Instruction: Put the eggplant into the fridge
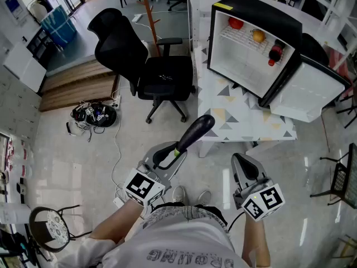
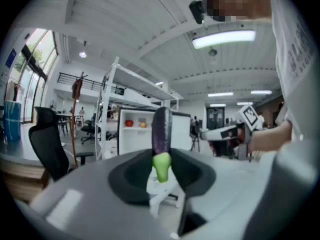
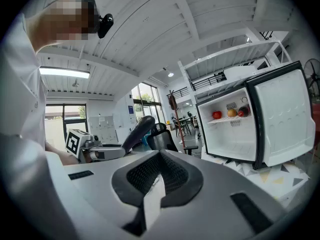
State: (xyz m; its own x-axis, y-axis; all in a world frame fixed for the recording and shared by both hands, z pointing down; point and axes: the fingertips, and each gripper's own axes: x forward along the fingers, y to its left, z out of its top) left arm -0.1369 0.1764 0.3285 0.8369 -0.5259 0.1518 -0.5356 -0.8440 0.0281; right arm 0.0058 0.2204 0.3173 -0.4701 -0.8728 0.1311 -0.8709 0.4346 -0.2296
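Note:
A dark purple eggplant (image 1: 196,132) with a green stem juts forward out of my left gripper (image 1: 175,151), which is shut on its stem end. In the left gripper view the eggplant (image 2: 161,129) stands upright between the pads of that gripper (image 2: 162,166). My right gripper (image 1: 244,162) is held level beside it, jaws together and empty; its own view shows the pads (image 3: 170,176) meeting. The small fridge (image 1: 254,7) stands open on a low table (image 1: 240,124), ahead and to the right. The right gripper view shows the fridge (image 3: 235,139) and the eggplant (image 3: 137,130).
The fridge's top shelf holds a red fruit (image 1: 236,23), an orange one (image 1: 257,36) and a dark bottle (image 1: 275,52). Its door (image 1: 309,91) swings out to the right. A black office chair (image 1: 139,66) stands left of the table. Cables (image 1: 92,115) lie on the floor, and a stool (image 1: 50,228) is near left.

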